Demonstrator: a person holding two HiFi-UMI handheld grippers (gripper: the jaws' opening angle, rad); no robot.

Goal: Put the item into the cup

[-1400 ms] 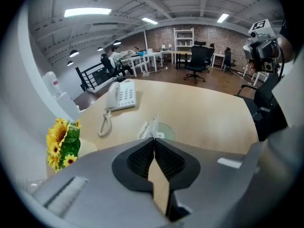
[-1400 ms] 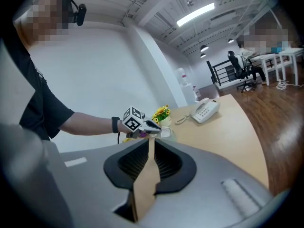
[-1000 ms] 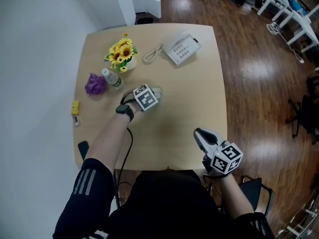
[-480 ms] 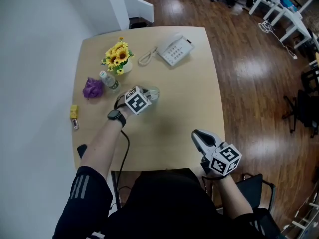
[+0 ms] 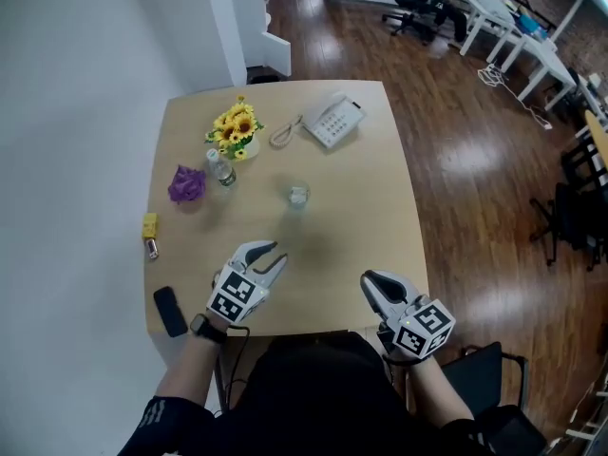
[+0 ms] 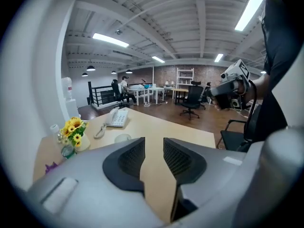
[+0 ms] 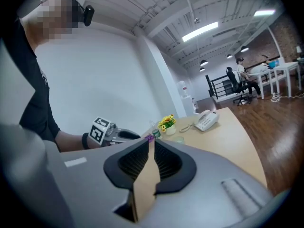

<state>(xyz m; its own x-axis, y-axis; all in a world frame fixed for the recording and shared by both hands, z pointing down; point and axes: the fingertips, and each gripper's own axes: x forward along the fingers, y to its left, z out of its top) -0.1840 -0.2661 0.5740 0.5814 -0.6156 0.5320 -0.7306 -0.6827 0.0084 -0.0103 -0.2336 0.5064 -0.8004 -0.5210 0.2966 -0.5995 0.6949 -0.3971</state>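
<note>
While the cup (image 5: 297,196) stands on the surface (image 5: 370,207), left tongs (image 5: 278,253) hover near its front edge, opening, empty. Right tongs (image 5: 367,279): closed together, empty.

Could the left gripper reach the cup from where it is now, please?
Probably yes: only bare table lies between the left gripper and the cup, and its jaws are opening with nothing between them.

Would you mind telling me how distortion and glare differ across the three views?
Head view: sharp, evenly lit, glare on the wooden floor. Left gripper view: strong fisheye, dark corners, ceiling lights blown out. Right gripper view: same fisheye, ceiling light overexposed, table edge bowed.
</note>
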